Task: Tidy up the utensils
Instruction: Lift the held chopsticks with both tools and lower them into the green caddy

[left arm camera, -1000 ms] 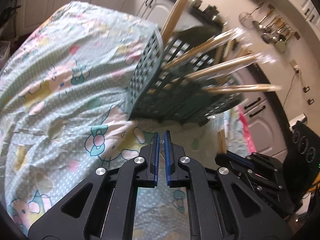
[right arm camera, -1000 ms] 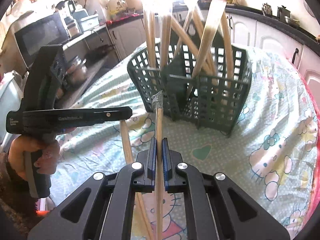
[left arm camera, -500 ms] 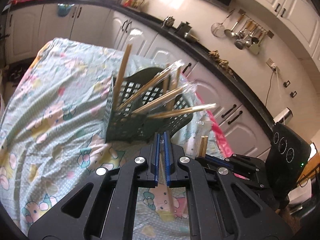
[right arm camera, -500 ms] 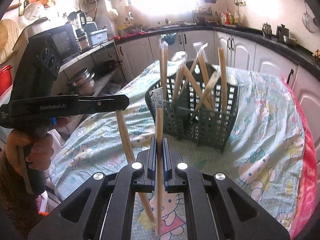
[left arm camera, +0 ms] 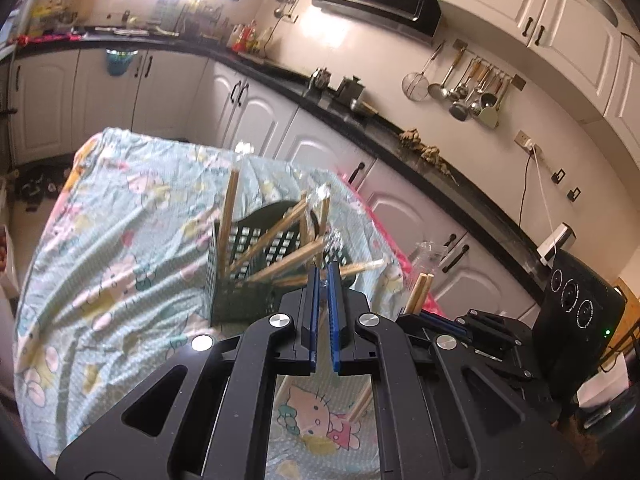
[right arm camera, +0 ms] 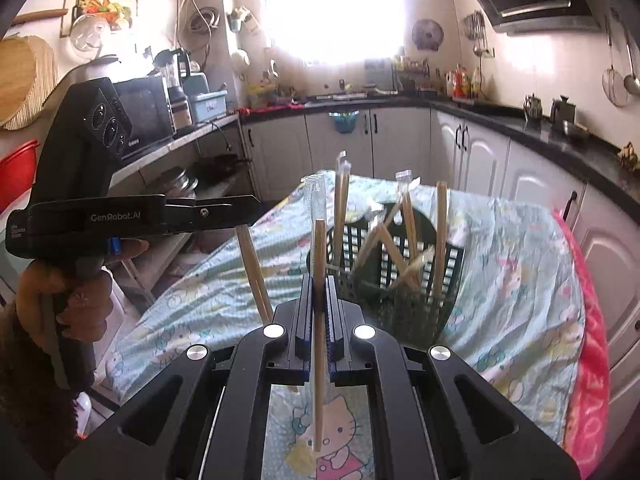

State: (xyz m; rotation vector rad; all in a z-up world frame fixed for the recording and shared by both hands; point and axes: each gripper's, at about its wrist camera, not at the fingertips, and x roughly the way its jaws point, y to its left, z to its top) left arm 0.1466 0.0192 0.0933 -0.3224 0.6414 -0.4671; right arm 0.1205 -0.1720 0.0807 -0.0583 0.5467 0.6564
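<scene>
Two tongs each clamp wrapped chopsticks above the counter: right tongs (right arm camera: 319, 312) on a pair (right arm camera: 319, 320), left tongs (left arm camera: 324, 308) on another (right arm camera: 252, 276). Carry each over the green basket (right arm camera: 404, 280), then release upright.

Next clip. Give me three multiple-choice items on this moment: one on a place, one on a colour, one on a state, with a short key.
1. Where do most of the wrapped wooden chopsticks stand?
A. In the dark green slotted plastic basket
B. Flat on the black countertop
C. In a drawer

2. What colour are the pads lining the left gripper?
A. Red
B. Blue
C. White

3. What is the right gripper doing?
A. Standing wide open and empty
B. Shut on a spoon
C. Shut on an upright wrapped chopstick pair

Key: 1 A, the sticks lean inside the basket on the cartoon-cat tablecloth. 2 B, blue strips show along both jaws. 3 C, the jaws press the wooden pair, which runs above and below them.
</scene>
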